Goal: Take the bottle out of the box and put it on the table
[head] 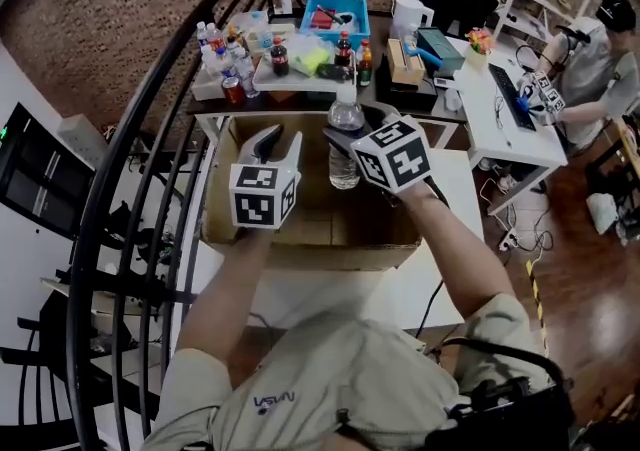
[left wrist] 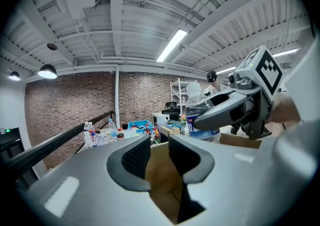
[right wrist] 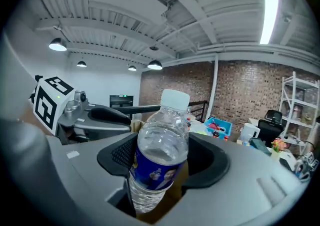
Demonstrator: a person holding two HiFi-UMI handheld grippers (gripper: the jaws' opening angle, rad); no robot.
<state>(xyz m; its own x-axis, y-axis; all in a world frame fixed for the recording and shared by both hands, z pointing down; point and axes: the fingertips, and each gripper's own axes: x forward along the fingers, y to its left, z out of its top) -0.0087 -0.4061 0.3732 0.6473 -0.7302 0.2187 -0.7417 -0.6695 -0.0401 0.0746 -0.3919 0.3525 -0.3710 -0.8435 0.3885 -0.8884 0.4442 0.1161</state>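
Observation:
A clear water bottle (head: 344, 171) with a white cap and blue label stands upright above the open cardboard box (head: 300, 239), lifted out of it. My right gripper (head: 343, 139) is shut on its body; in the right gripper view the pads press the bottle (right wrist: 160, 155) at its label. My left gripper (head: 277, 139) hovers over the box's left half, jaws a little apart with nothing between them. The left gripper view shows the bottle (left wrist: 200, 112) and the right gripper (left wrist: 235, 112) up to the right. My left gripper (right wrist: 95, 117) shows at the left of the right gripper view.
The box rests on a white table (head: 330, 294). Behind it a dark table (head: 300, 79) carries several bottles, a blue basket (head: 335, 14) and a kettle. A white desk (head: 500, 109) with a seated person stands to the right. A black railing (head: 150, 139) curves along the left.

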